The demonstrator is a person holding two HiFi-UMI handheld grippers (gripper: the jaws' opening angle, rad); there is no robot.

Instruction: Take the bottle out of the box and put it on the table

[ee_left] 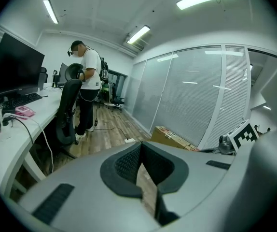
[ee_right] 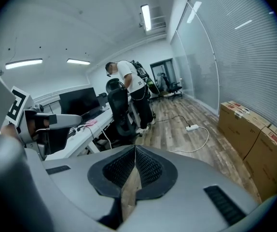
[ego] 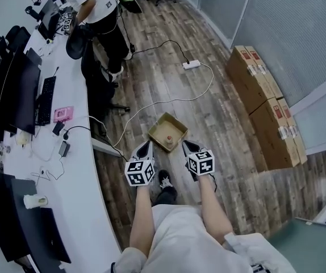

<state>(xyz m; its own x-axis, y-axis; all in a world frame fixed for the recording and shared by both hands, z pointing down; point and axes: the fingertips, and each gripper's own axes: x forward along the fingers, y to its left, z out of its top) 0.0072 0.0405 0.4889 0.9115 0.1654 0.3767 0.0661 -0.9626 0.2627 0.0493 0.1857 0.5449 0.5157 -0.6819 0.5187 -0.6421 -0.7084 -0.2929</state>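
Held left gripper [ego: 142, 150] and right gripper [ego: 189, 148], both clenched shut on nothing, flanking the near corner of an open cardboard box [ego: 177, 126] on the floor [ego: 220, 110], 1 small bottle [ego: 167, 140] inside.

R gripper [ee_right: 135, 150] fingers [ee_right: 151, 169] together, person [ee_right: 131, 88] by desk [ee_right: 83, 132], cartons [ee_right: 247, 129] at R, pwr strip [ee_right: 192, 127] on floor [ee_right: 177, 139]

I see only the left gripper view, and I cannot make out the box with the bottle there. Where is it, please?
Observer: In the head view the open box lies on the floor, just ahead of the left gripper and the right gripper.
Operator: Is the bottle in it?
Observer: Yes, the bottle is inside, near the edge closest to the grippers.
Operator: What about the right jaws?
Observer: In the right gripper view they are together, with nothing between them.
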